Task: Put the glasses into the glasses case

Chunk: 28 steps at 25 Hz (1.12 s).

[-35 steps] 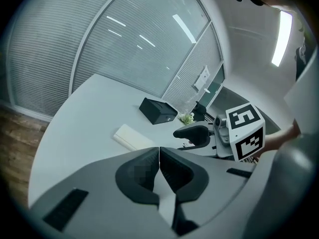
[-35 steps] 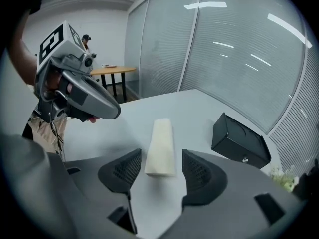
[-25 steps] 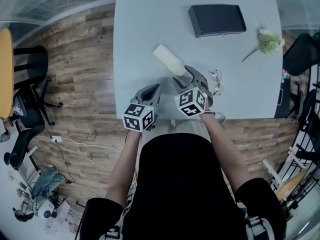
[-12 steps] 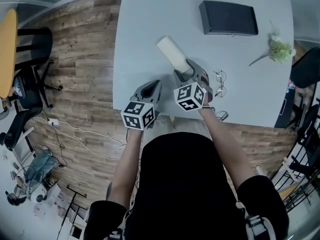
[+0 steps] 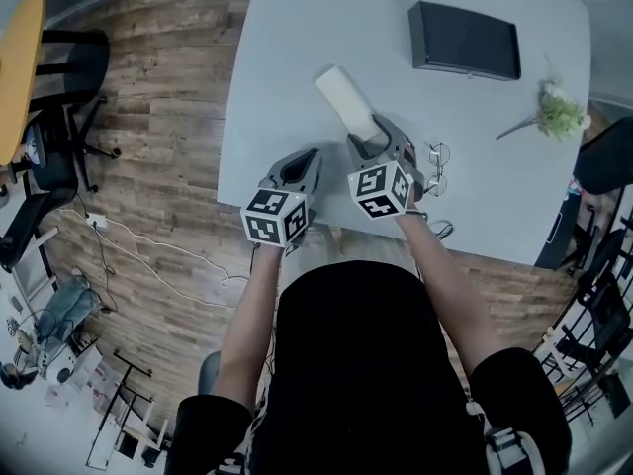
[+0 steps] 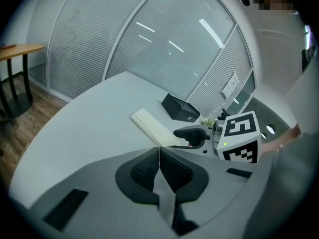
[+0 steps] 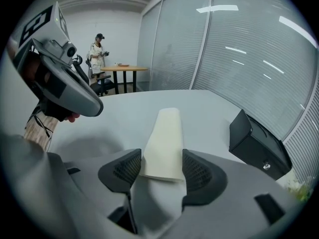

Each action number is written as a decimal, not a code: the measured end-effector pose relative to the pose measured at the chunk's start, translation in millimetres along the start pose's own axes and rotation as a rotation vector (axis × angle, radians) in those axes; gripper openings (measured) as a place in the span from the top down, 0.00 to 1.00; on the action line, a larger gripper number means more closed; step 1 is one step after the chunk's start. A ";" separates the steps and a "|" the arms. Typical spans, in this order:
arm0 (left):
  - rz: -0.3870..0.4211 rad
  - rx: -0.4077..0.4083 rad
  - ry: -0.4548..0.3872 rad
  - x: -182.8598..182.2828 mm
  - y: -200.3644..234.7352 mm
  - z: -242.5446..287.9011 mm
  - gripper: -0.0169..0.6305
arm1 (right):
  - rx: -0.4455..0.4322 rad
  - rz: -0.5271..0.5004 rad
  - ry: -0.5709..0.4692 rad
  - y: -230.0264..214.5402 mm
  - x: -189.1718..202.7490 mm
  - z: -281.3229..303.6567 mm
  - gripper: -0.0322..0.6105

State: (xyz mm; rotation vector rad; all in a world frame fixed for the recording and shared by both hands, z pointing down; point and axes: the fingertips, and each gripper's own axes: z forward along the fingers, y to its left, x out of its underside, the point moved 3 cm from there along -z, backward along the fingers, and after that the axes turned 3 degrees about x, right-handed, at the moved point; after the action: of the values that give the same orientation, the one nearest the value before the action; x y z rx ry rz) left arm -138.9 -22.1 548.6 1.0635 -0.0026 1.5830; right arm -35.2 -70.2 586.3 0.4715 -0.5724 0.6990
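Observation:
A cream glasses case (image 5: 344, 100) lies closed on the grey table (image 5: 287, 38), pointing away from me. My right gripper (image 5: 374, 141) has the case's near end between its jaws, and in the right gripper view both pads touch the sides of the case (image 7: 164, 136). Thin-framed glasses (image 5: 435, 169) lie folded open on the table just right of that gripper. My left gripper (image 5: 303, 166) is shut and holds nothing, hovering by the table's front edge to the left of the right one. In the left gripper view the case (image 6: 152, 126) lies ahead.
A black box (image 5: 465, 41) stands at the table's far right, with a small green plant sprig (image 5: 554, 112) beside it. Wood floor, black chairs (image 5: 59, 77) and cables lie left of the table. A person (image 7: 98, 54) stands by a distant wooden table.
The head view has shifted a little. The right gripper stays at the case's near end, and the left gripper stays shut beside it.

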 end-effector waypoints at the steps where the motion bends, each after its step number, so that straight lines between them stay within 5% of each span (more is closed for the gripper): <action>1: -0.003 -0.005 -0.003 0.3 1.2 0.4 0.94 | -0.011 -0.015 -0.003 1.1 0.6 -1.0 0.53; 11: -0.004 -0.036 -0.023 0.1 12.7 11.4 0.94 | -0.114 -0.098 -0.020 13.0 19.7 -20.6 0.53; 28: 0.052 -0.058 0.068 10.7 17.1 52.1 0.94 | -0.177 -0.076 -0.021 19.5 34.5 -35.5 0.52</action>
State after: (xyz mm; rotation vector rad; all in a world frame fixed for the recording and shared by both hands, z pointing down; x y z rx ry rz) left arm -119.4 -46.9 594.8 0.9708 -0.0303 1.6562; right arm -15.7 -20.6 585.5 0.3344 -0.6268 0.5664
